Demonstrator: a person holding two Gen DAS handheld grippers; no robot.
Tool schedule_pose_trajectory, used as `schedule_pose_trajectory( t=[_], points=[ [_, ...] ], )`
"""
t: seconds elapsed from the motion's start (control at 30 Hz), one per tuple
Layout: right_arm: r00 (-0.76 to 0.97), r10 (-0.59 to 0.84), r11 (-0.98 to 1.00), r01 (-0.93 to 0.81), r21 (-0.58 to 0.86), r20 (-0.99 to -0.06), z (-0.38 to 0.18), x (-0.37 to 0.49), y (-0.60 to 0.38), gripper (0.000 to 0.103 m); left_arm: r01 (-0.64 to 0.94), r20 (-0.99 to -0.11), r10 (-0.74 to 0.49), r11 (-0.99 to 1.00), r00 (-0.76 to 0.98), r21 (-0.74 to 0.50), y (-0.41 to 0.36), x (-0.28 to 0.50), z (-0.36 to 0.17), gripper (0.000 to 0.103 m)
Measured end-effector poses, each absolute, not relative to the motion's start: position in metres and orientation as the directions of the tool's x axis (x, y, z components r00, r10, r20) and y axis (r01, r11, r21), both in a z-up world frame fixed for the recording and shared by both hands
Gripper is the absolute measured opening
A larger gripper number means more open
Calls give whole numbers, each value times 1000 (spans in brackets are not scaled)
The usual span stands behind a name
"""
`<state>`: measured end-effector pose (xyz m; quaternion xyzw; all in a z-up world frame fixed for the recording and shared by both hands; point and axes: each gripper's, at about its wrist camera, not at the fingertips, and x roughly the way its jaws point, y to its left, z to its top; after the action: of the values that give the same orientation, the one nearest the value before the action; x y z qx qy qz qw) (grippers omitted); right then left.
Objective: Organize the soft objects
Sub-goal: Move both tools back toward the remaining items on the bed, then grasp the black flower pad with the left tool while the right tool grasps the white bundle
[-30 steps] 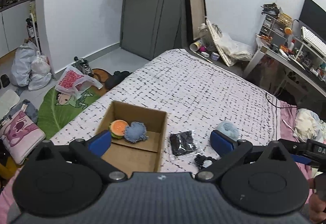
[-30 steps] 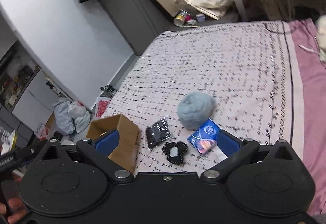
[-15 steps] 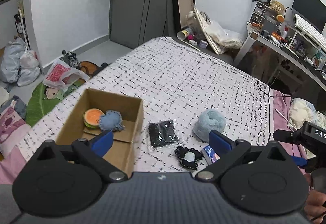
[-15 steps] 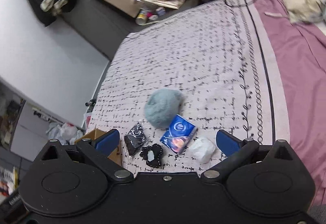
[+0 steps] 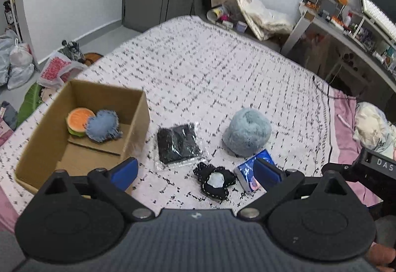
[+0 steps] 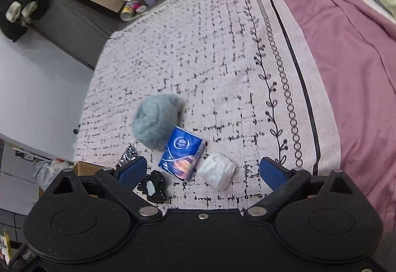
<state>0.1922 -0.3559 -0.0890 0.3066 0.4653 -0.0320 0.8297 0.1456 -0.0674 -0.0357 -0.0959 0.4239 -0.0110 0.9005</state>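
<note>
An open cardboard box (image 5: 133, 121) on the bed holds an orange-and-green plush (image 5: 78, 120) and a blue fuzzy heart (image 5: 102, 127). To its right lie a black item in clear wrap (image 5: 178, 143), a fluffy pale-blue ball (image 5: 247, 134) (image 6: 156, 121), a black fuzzy piece with a white centre (image 5: 214, 181) (image 6: 152, 186), a blue tissue pack (image 5: 247, 171) (image 6: 182, 157) and a white bundle (image 6: 217, 170). My left gripper (image 5: 195, 171) is open above the black piece. My right gripper (image 6: 203, 171) is open over the tissue pack and white bundle.
The bed has a white patterned cover (image 5: 210, 74) with a pink sheet (image 6: 346, 49) on the right. Pillows (image 5: 371, 126) lie at the far right. A desk (image 5: 346, 32) stands beyond the bed, bags (image 5: 17, 64) on the floor at left.
Both grippers have swung right: the left view now centres on the loose items beside the box, and the right view now shows the white bundle and more pink sheet. Both stay open.
</note>
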Motion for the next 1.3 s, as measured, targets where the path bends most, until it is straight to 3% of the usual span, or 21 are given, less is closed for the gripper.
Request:
schedule_pose_trajectory(
  t=[0.43,0.53,0.6,0.8,1.2,1.3],
  points=[
    [468,244,722,497,481,-850,-134,208,-359,86,-69,-828,-100,984,552,-165,-84,182,-90,95],
    [444,252,711,518,476,-860,-144,213,-358,80,-81,-844,-98,983,527,-165,-87,188,-102,92],
    [431,264,705,524,478,-863,-151,217,-357,70,-84,-853,-104,982,511,-170,-88,193,-110,90],
    [397,285,686,551,475,-873,-167,227,-354,58,-94,-869,-113,979,481,-179,-92,204,-128,87],
    [370,254,729,534,428,-894,-175,246,-338,59,-97,-887,-135,976,442,-197,-98,224,-150,82],
    [369,239,741,528,415,-898,-176,248,-334,58,-109,-890,-147,971,432,-214,-96,227,-155,74]
  ],
)
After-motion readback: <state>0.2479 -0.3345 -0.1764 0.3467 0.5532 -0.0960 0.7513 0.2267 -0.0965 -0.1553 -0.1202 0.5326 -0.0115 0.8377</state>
